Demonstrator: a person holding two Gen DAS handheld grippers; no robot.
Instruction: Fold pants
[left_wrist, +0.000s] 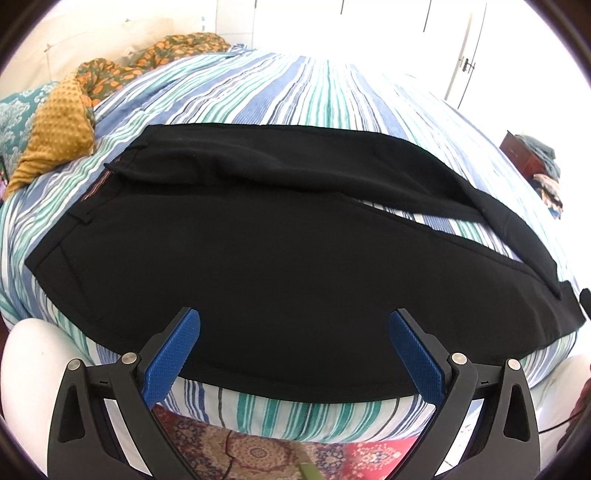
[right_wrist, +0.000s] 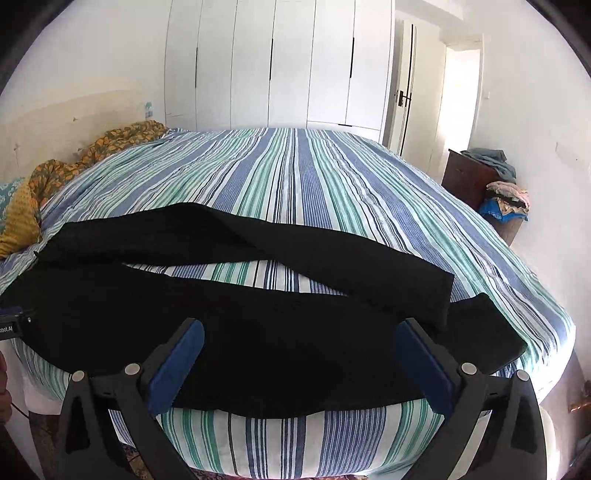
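Black pants (left_wrist: 266, 266) lie spread across the striped bed (left_wrist: 280, 85), waistband at the left, legs running right. The far leg crosses over the near one near the hems, leaving a gap of bedspread between them. They also show in the right wrist view (right_wrist: 236, 332), hems at the right. My left gripper (left_wrist: 293, 321) is open and empty, its blue pads (left_wrist: 171, 354) above the near edge of the pants. My right gripper (right_wrist: 299, 332) is open and empty over the near leg, its blue pads (right_wrist: 177, 365) apart. A bit of the left gripper (right_wrist: 13, 323) shows at the left edge.
Orange and yellow blankets (left_wrist: 62, 125) and a teal pillow (left_wrist: 14, 118) lie at the bed's far left. A dark wooden cabinet (right_wrist: 469, 177) with clothes piled on it stands right of the bed. White wardrobes (right_wrist: 280, 62) stand behind. A patterned rug (left_wrist: 266, 454) lies below the bed's edge.
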